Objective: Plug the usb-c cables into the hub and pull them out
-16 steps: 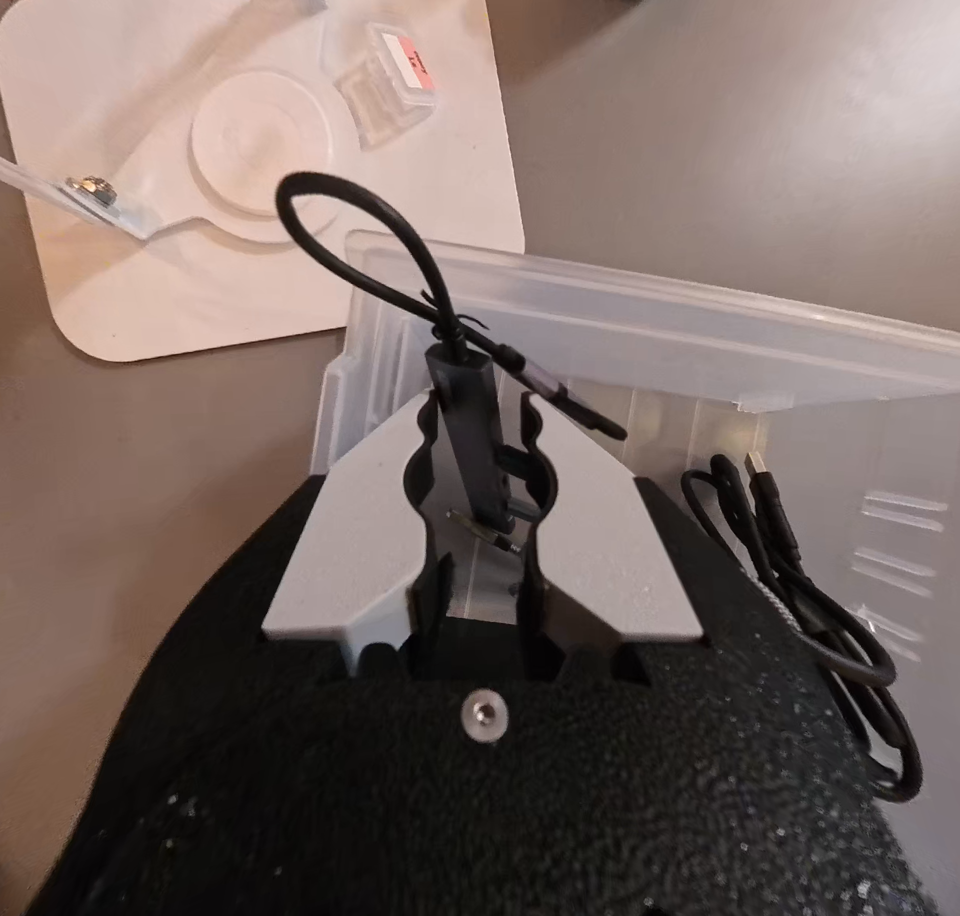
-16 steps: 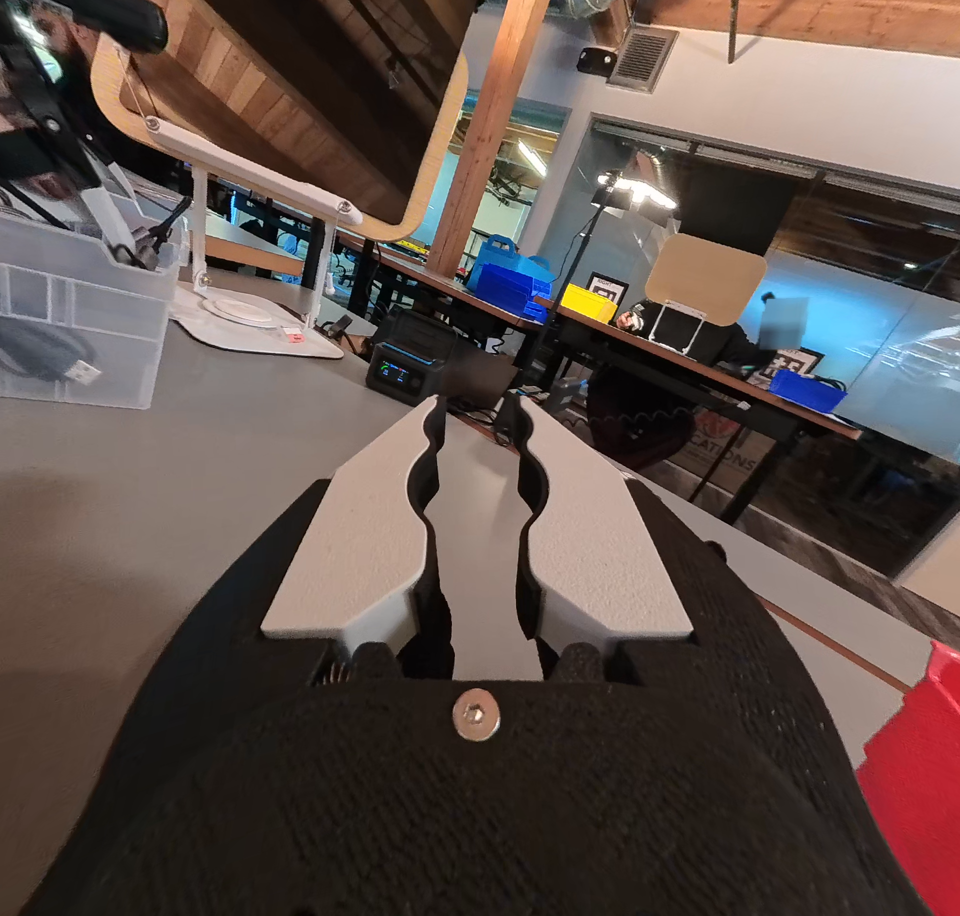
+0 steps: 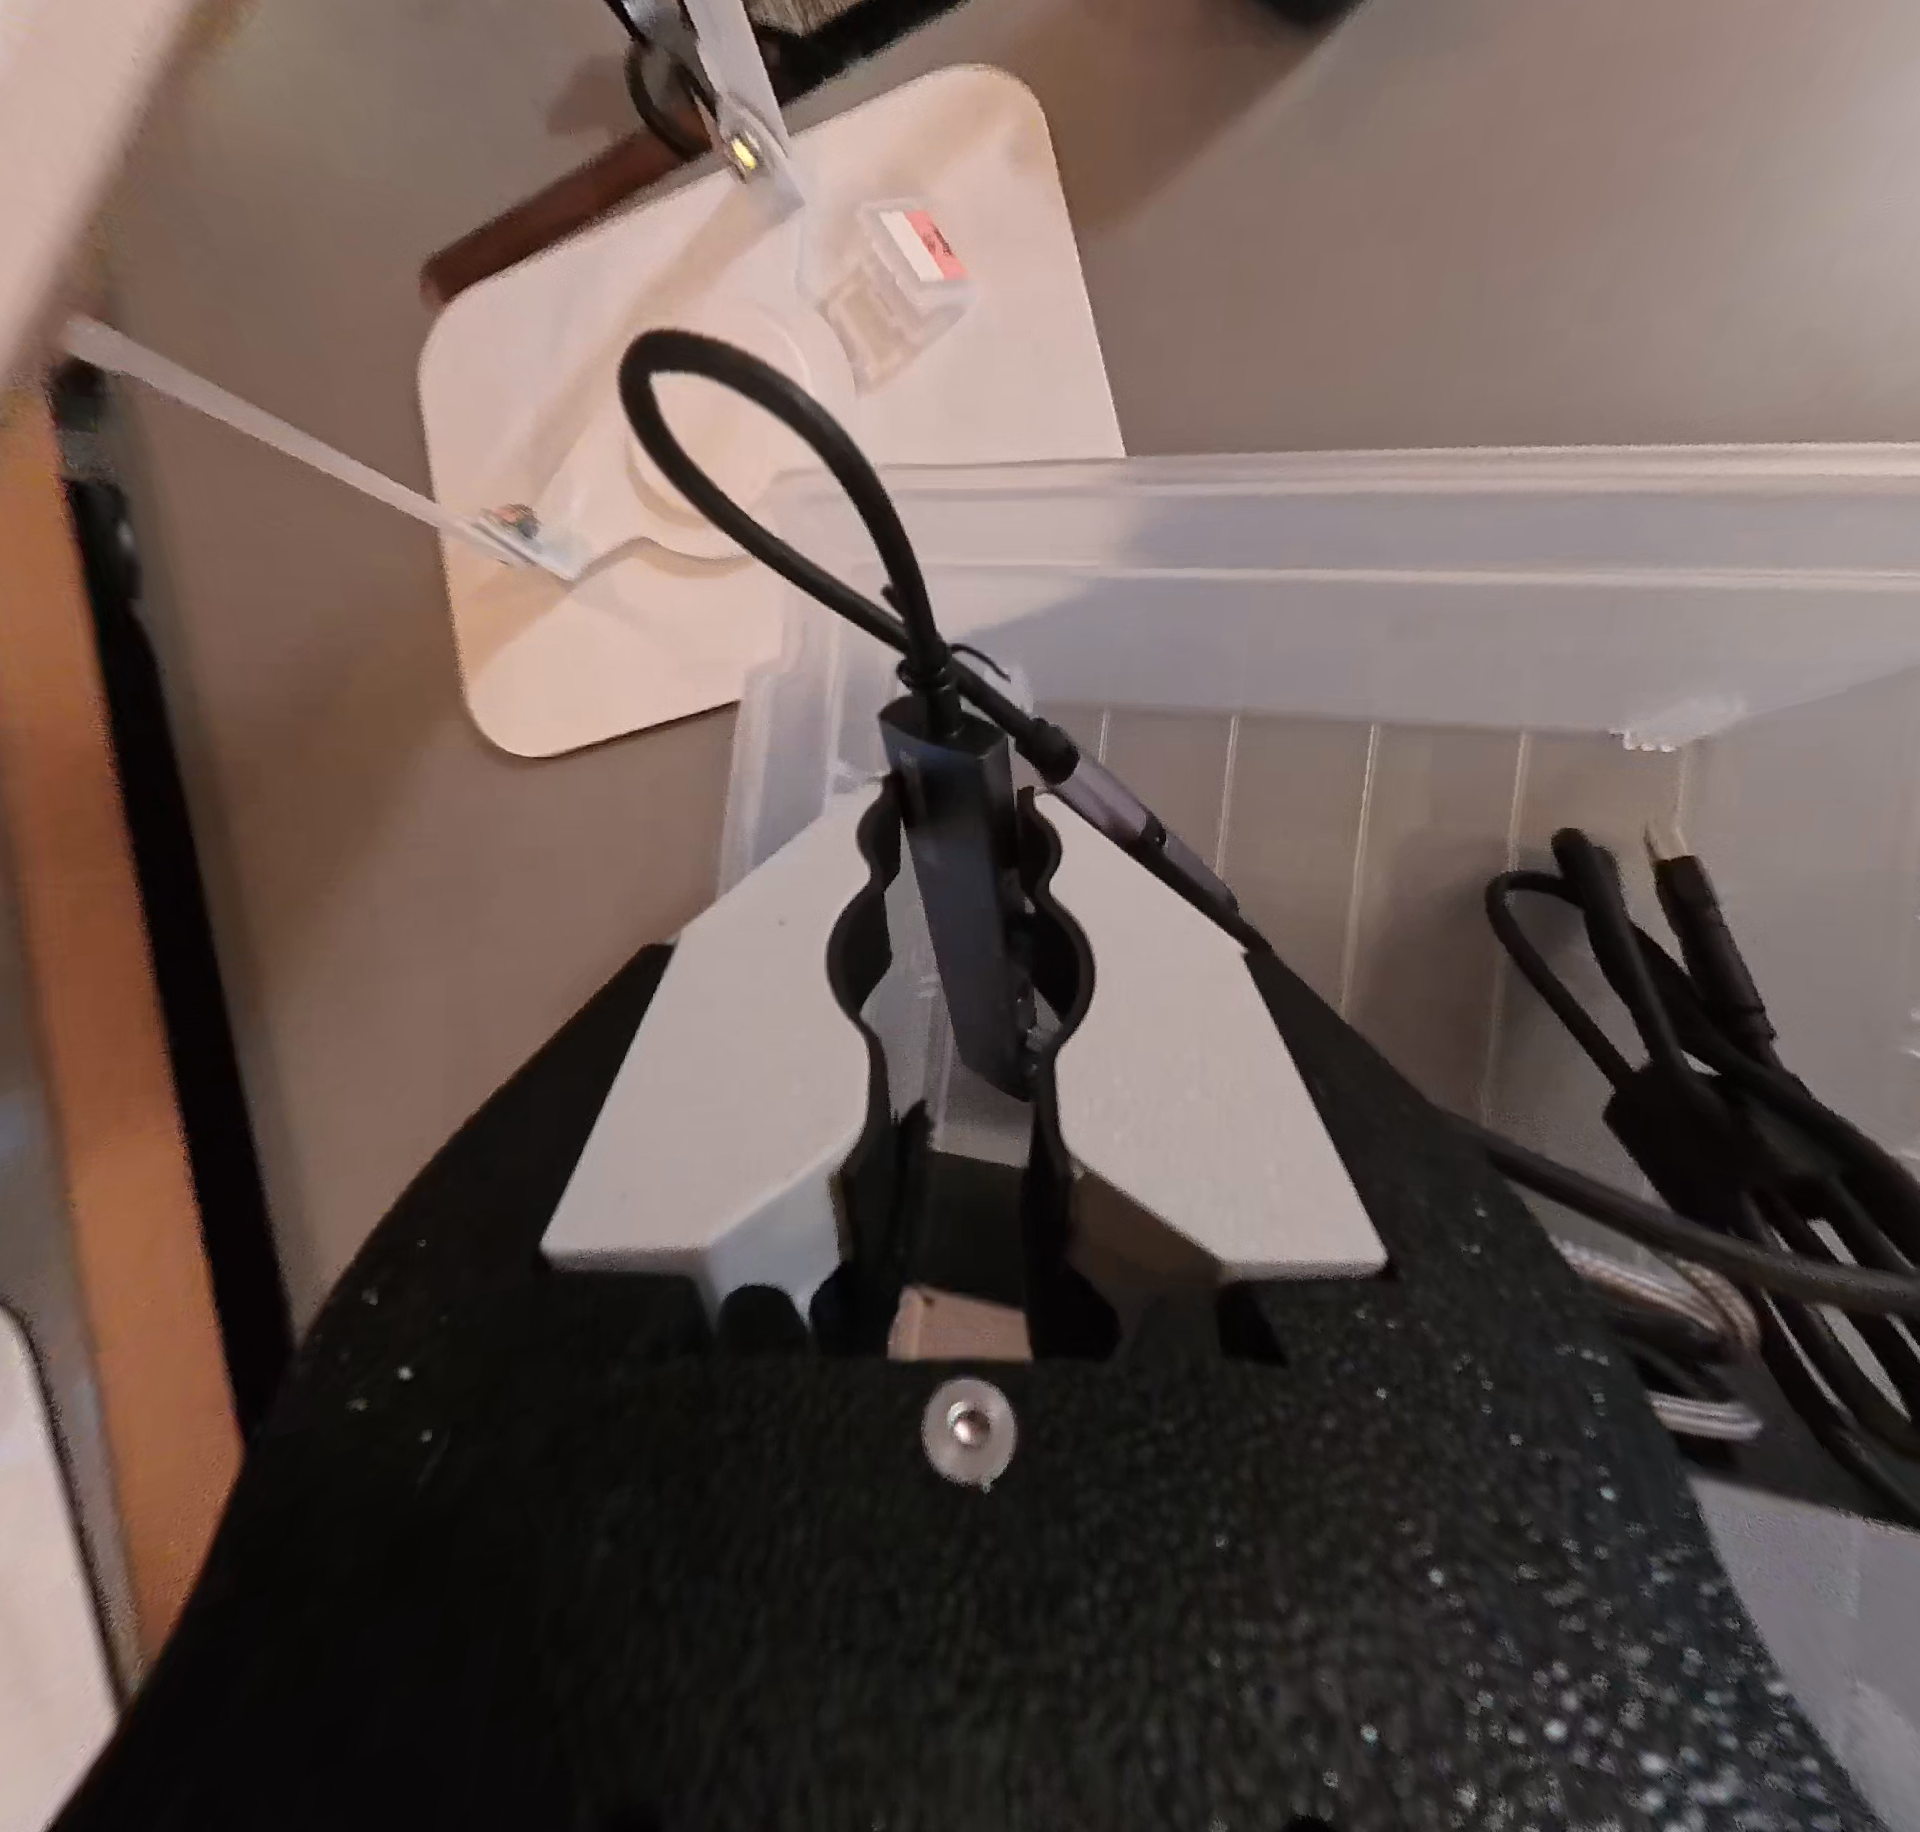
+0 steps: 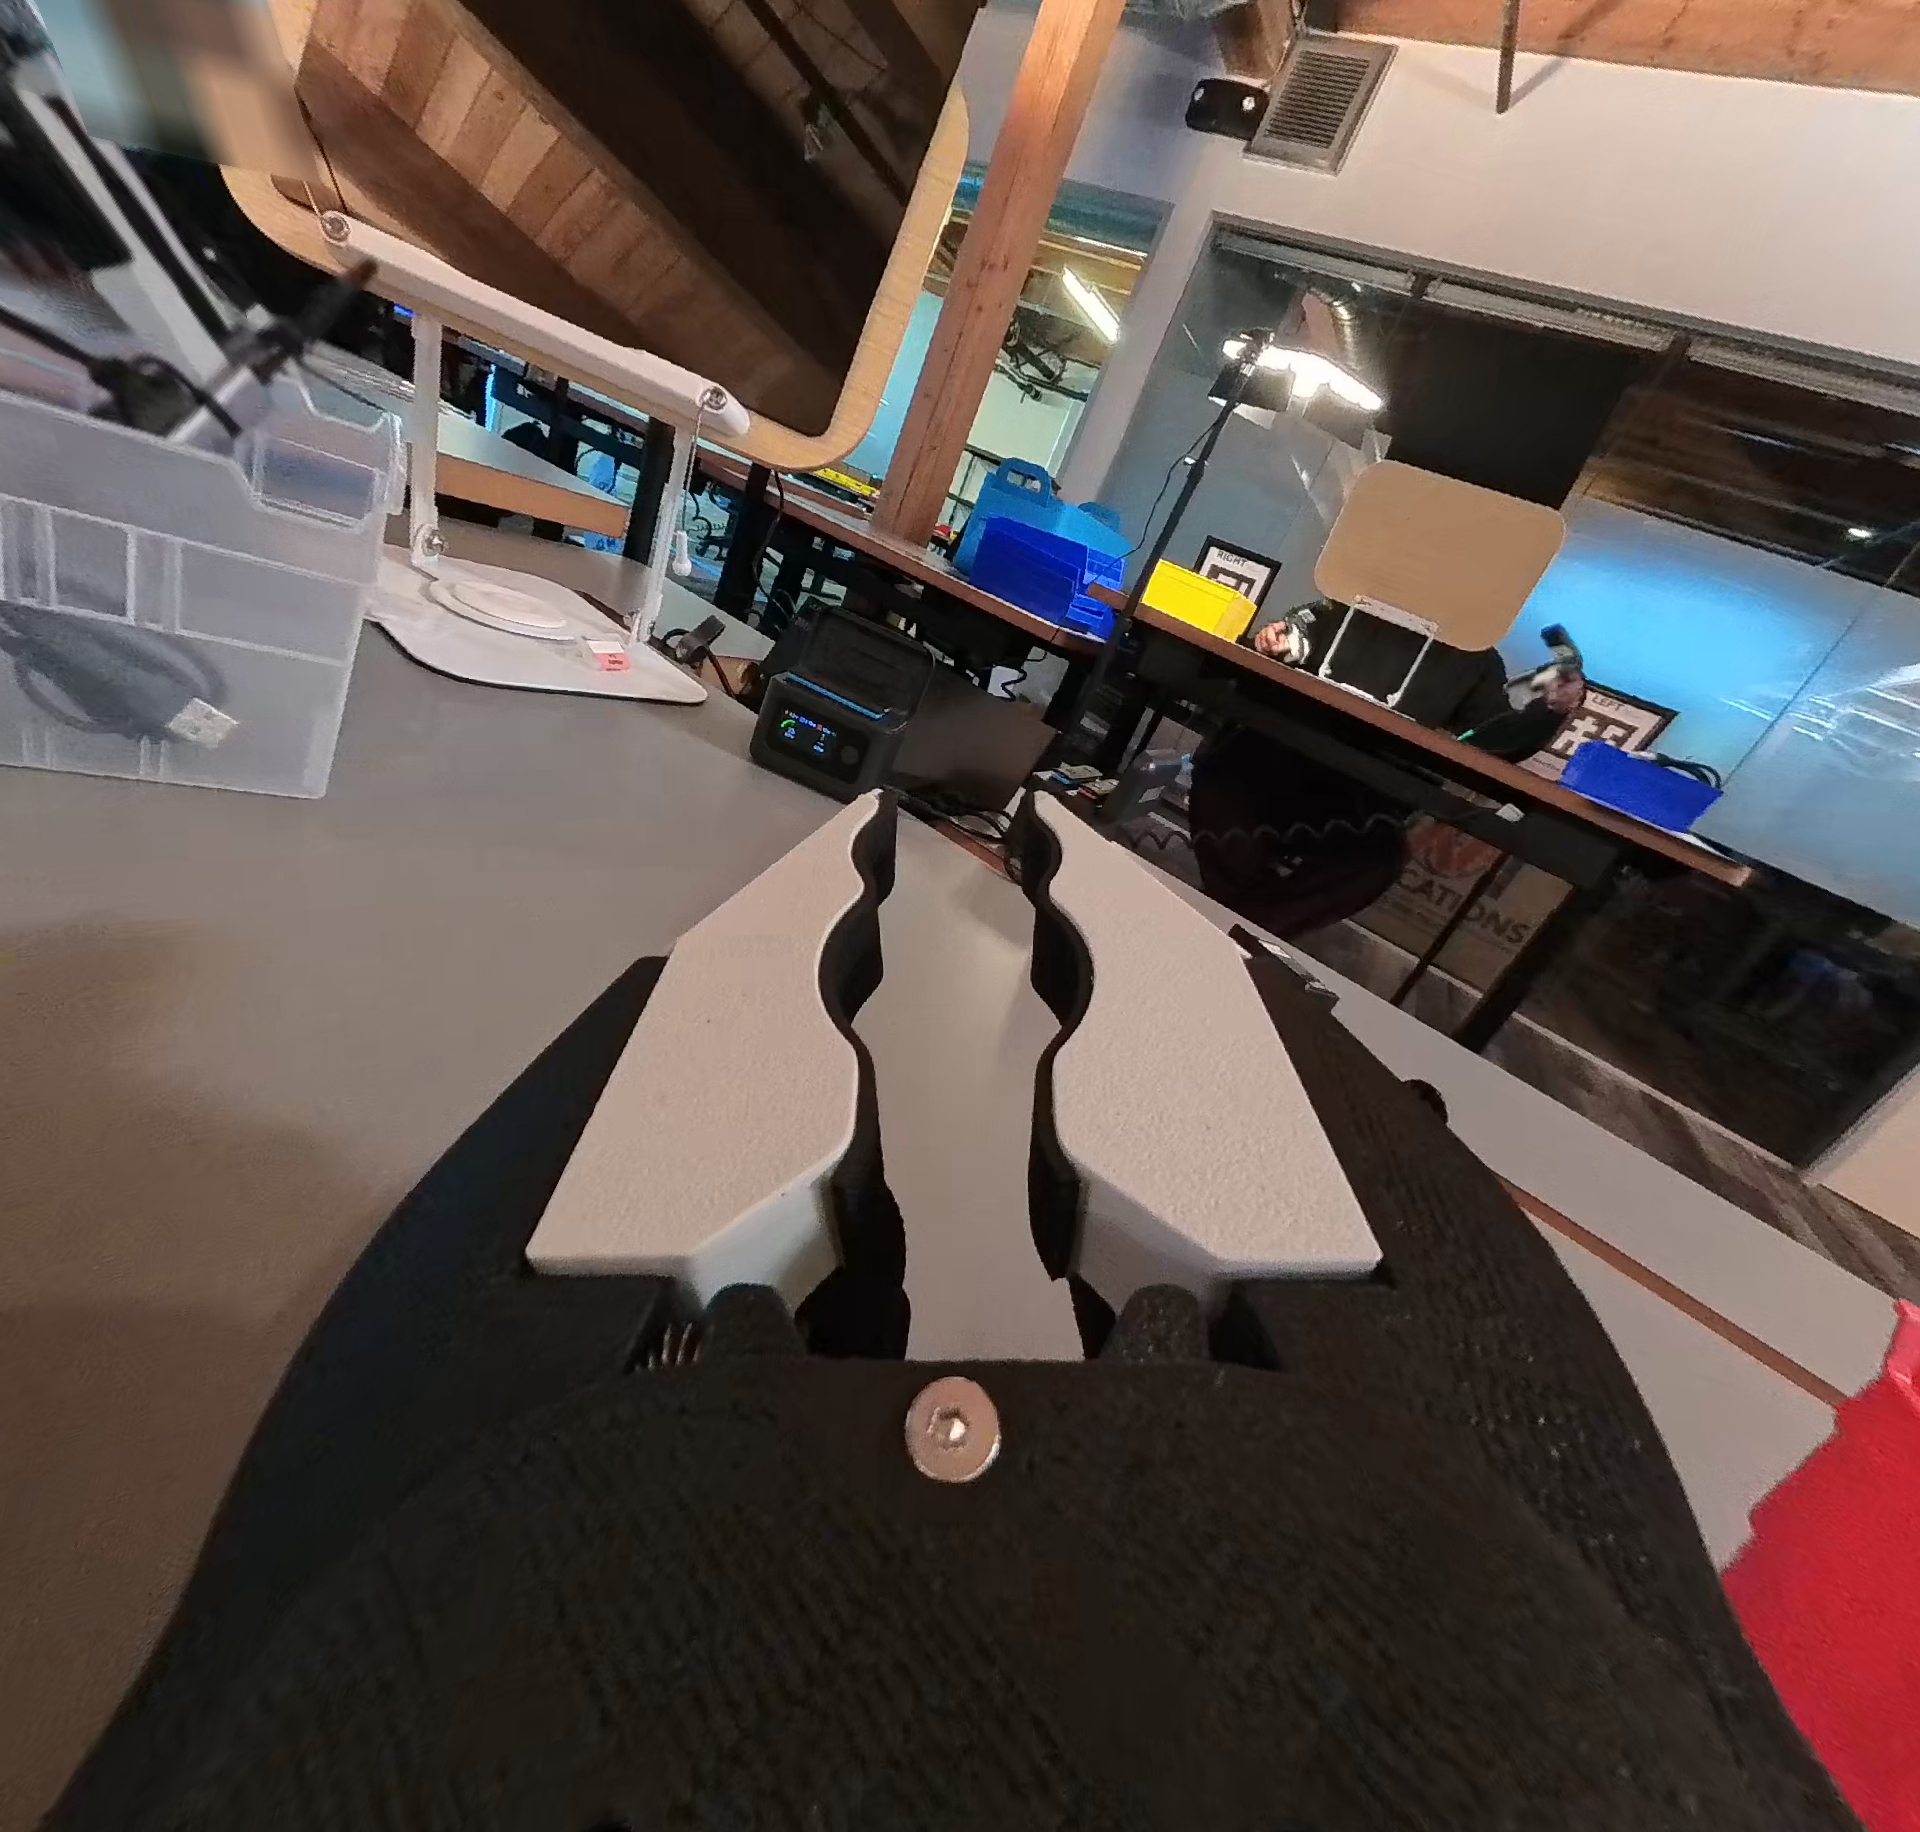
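Observation:
My left gripper [image 3: 956, 795] is shut on a slim dark hub [image 3: 961, 909], which stands up between the fingers. The hub's own short black cable [image 3: 727, 452] loops above it, and its plug [image 3: 1143, 837] hangs to the right. All this is over the left end of a clear plastic bin [image 3: 1351, 535]. A bundle of black cables [image 3: 1662, 1055] lies inside the bin at the right. My right gripper [image 4: 961, 816] is open and empty, low over the grey table [image 4: 520, 899], well right of the bin [image 4: 208, 577].
A white base plate [image 3: 582, 577] with a thin stand sits behind the bin and carries a wooden board [image 4: 623, 172] overhead. A small black device with a screen [image 4: 831, 722] stands at the table's far edge. A red object [image 4: 1849, 1626] is at the lower right. Across from one pair of fingers to the other is roughly 35 cm.
The left gripper has shifted and tilted with the hub still in it; the bin and white plate have slid right and down in its view. The right gripper has stayed open and has barely moved.

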The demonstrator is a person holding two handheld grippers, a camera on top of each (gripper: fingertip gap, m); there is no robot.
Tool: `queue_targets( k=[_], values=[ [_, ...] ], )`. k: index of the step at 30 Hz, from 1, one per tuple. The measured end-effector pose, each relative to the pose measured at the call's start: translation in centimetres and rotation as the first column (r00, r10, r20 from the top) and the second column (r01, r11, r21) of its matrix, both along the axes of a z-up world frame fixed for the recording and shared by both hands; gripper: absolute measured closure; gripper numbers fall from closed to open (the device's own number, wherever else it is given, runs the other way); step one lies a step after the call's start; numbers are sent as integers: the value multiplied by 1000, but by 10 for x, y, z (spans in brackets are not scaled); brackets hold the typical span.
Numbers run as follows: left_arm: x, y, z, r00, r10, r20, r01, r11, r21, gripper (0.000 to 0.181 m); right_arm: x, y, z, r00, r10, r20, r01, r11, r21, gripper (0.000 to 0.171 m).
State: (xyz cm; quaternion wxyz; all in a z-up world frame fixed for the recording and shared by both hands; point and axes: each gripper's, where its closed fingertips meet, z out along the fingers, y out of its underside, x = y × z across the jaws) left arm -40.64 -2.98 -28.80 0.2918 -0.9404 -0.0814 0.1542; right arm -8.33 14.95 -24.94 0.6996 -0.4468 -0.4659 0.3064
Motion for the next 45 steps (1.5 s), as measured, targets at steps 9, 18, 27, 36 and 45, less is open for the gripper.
queue_targets(
  k=[9, 18, 27, 36, 45],
  values=[
    [33, 4, 127, 942, -70, -327, 128, 979, 160, 163, -3, -2, 1, 1000, 4, 1, -4, 1000, 0, 150],
    [105, 51, 295, 754, -99, -649, 338, 906, 254, 165, 0, 3, 5, 1000, -12, -20, 12, 1000, -10, 150],
    [198, 118, 379, 672, -211, -710, 572, 756, 317, 166, 11, 15, 11, 996, -56, -65, 53, 998, -44, 150],
    [260, 177, 334, 701, -406, -586, 673, 649, 355, 165, 26, 30, 19, 987, -115, -113, 108, 992, -65, 150],
    [263, 211, 178, 770, -479, -422, 627, 692, 358, 166, 33, 34, 22, 983, -114, -142, 101, 990, -94, 149]
  ],
)
